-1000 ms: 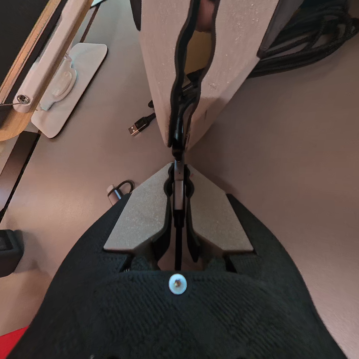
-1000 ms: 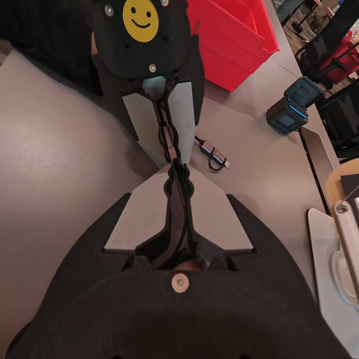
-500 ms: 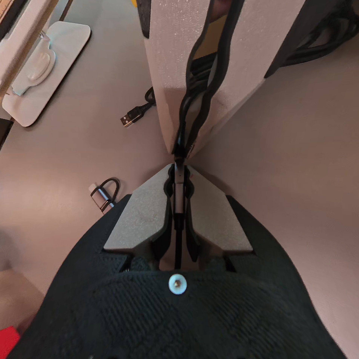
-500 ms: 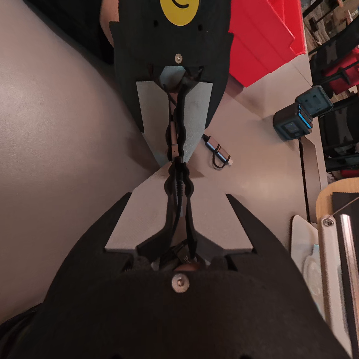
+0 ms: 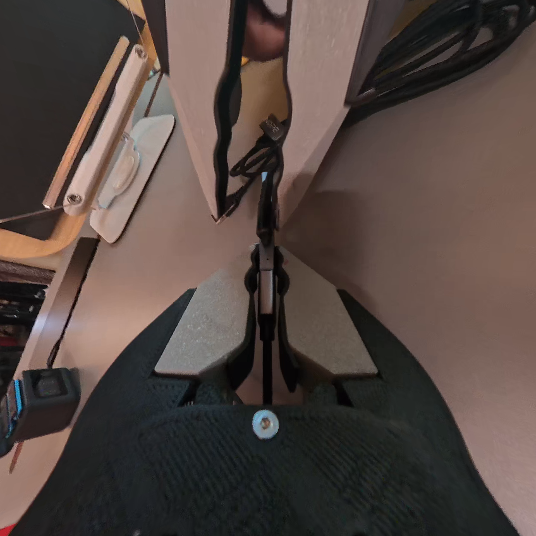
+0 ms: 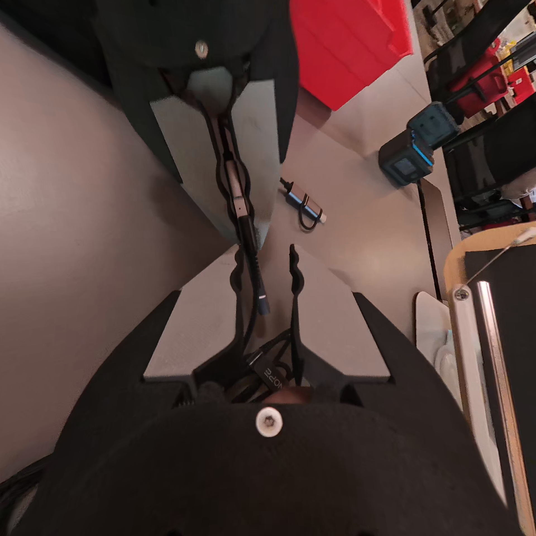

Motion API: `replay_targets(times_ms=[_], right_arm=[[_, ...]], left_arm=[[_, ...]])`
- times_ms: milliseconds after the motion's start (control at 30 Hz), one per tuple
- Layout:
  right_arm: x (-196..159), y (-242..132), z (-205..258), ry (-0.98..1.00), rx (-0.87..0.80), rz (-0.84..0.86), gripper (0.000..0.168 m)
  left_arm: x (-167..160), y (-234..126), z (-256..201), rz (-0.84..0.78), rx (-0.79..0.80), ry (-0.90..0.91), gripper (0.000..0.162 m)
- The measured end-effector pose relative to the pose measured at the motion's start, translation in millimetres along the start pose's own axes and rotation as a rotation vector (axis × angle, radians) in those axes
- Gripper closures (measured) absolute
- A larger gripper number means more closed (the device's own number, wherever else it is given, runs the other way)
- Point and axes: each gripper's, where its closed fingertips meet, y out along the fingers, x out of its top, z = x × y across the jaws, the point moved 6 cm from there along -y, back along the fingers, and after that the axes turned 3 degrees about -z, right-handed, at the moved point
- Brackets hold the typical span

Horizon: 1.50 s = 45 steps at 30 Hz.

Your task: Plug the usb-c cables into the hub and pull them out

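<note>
My left gripper (image 5: pixel 266 249) is shut on a slim grey hub (image 5: pixel 266 284), held above the table. A black usb-c plug (image 5: pixel 265 214) sits in the hub's front end. My right gripper (image 6: pixel 265 251) faces it and is open, its fingers on either side of the black cable (image 6: pixel 256 275), not pressing it. In the right wrist view the hub (image 6: pixel 236 188) is between the left gripper's fingers (image 6: pixel 261 162) with the plug (image 6: pixel 249 232) joined to it. A coiled cable bundle (image 5: pixel 255 162) hangs between the right gripper's fingers (image 5: pixel 313 116).
A second grey adapter with a black loop (image 6: pixel 304 207) lies on the table. A red bin (image 6: pixel 348 43) and a small black-and-blue camera (image 6: pixel 412 156) stand beyond. A white pad (image 5: pixel 130 179) and a wooden-edged stand (image 5: pixel 34 246) are left. A black cable pile (image 5: pixel 435 52) lies upper right. My two grippers' fingertips are within a few centimetres of each other.
My right gripper has opened and let go of the cable plug, which stays in the hub. My left gripper still holds the hub.
</note>
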Motion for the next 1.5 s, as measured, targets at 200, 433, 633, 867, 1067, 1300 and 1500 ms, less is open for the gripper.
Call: replay_targets(times_ms=[200, 433, 633, 867, 1067, 1300, 1500], right_arm=[[-9.3, 13.6, 11.5, -0.123, 0.008, 0.132, 0.161], [-12.9, 2.0, -12.5, -0.042, -0.104, 0.107, 0.162], [-16.7, -2.7, -27.8, 0.023, -0.180, 0.101, 0.162], [-14.7, -22.0, -51.1, 0.108, -0.307, 0.056, 0.163], [12.8, -66.9, -77.4, 0.190, -0.489, -0.034, 0.162], [56.7, -163.7, -128.1, 0.124, -0.729, -0.008, 0.162], [45.0, -233.8, -168.0, 0.114, -0.825, 0.056, 0.162]], left_arm=[[4.6, -2.1, -2.5, -0.054, -0.002, 0.015, 0.155], [3.9, -15.3, 24.8, -0.176, 0.290, -0.059, 0.126], [1.8, -23.5, 37.8, -0.205, 0.407, -0.130, 0.119], [-6.3, -36.7, 58.8, -0.247, 0.489, -0.289, 0.115], [-15.2, -40.4, 68.0, -0.233, 0.536, -0.349, 0.121], [-15.6, -41.2, 67.8, -0.230, 0.542, -0.350, 0.125], [-16.8, -43.7, 67.9, -0.231, 0.551, -0.353, 0.128]])
